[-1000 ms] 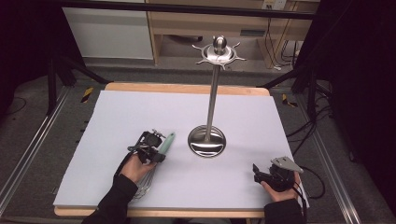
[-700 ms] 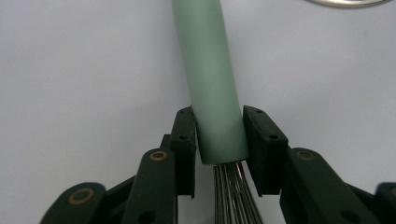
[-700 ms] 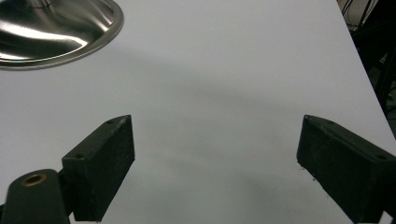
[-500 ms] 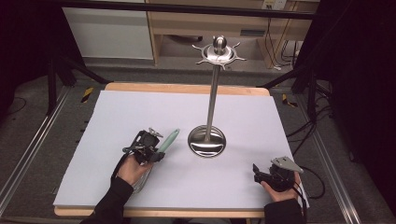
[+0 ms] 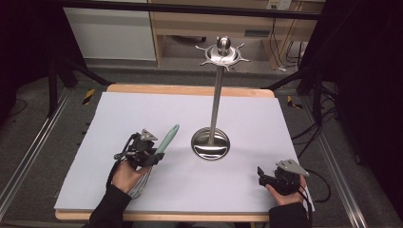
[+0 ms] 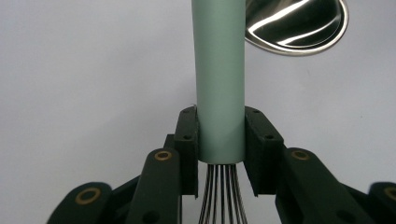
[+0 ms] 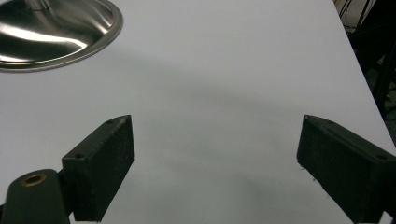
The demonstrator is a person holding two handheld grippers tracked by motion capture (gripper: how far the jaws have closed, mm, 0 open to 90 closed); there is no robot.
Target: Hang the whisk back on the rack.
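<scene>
The only dish-like thing on the white tabletop (image 5: 237,109) is the round base of the metal stand (image 5: 210,144), near the middle of the tabletop; it is bare, with a thin pole rising to a spiked top plate with a knob.

The left hand-held gripper (image 5: 151,153), toward the near left corner, has its jaws closed on the pale green handle of a whisk (image 5: 166,139). In the left gripper view the pads press both sides of the handle's lower end (image 6: 220,84), with the wires fanning out below them. The handle points toward the stand's base (image 6: 299,23) (its free end close to it, not touching).

The right hand-held gripper (image 5: 266,178) sits near the near right corner, jaws spread wide and holding nothing (image 7: 215,163).

Compared with a second ago, the whisk handle has swung up and tilted further toward the stand, and the left hand has shifted slightly; the right hand-held gripper has stayed put.
</scene>
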